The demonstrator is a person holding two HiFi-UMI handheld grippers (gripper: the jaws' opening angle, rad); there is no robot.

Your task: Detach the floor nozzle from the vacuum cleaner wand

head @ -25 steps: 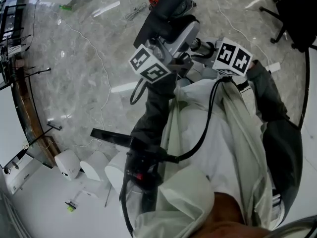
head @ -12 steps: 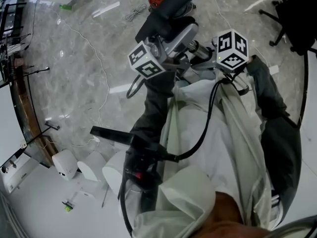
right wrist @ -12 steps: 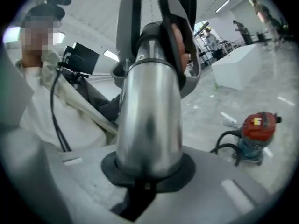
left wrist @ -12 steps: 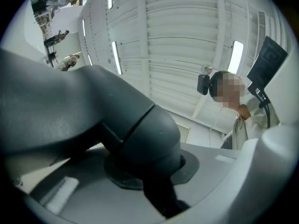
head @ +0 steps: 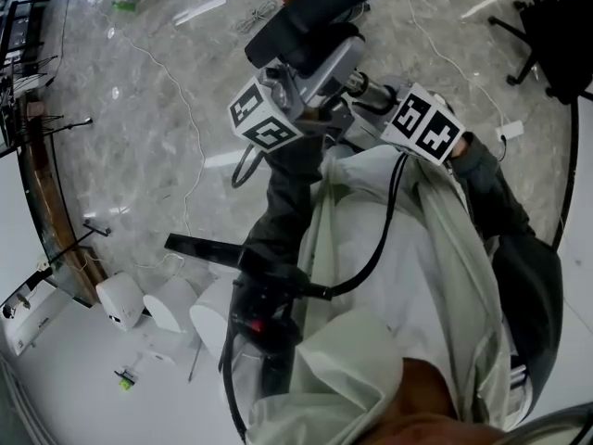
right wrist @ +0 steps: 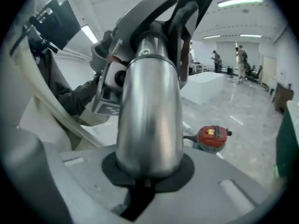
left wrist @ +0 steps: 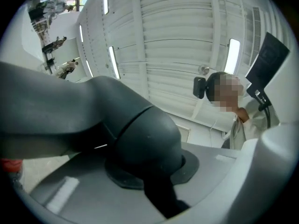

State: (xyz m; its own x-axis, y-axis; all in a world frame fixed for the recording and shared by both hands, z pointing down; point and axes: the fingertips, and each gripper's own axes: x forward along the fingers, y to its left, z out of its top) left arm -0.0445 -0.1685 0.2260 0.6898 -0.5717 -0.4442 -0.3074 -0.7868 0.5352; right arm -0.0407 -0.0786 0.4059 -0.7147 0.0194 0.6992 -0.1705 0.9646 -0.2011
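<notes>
Far centre, left hand-held gripper [left wrist: 152, 178]: clamped on floor nozzle [left wrist: 135, 134]
Right hand-held gripper [right wrist: 145, 183]: jaws just closing, gripping wand [right wrist: 149, 106]
Risk: smooth wand slips when pulled

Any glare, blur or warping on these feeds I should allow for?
Right gripper view: wand sharp, with bright glare streaks down its metal; left gripper view: nozzle neck close, dark and soft; head view: strong fisheye bend, with lights mirrored on the floor.
</notes>
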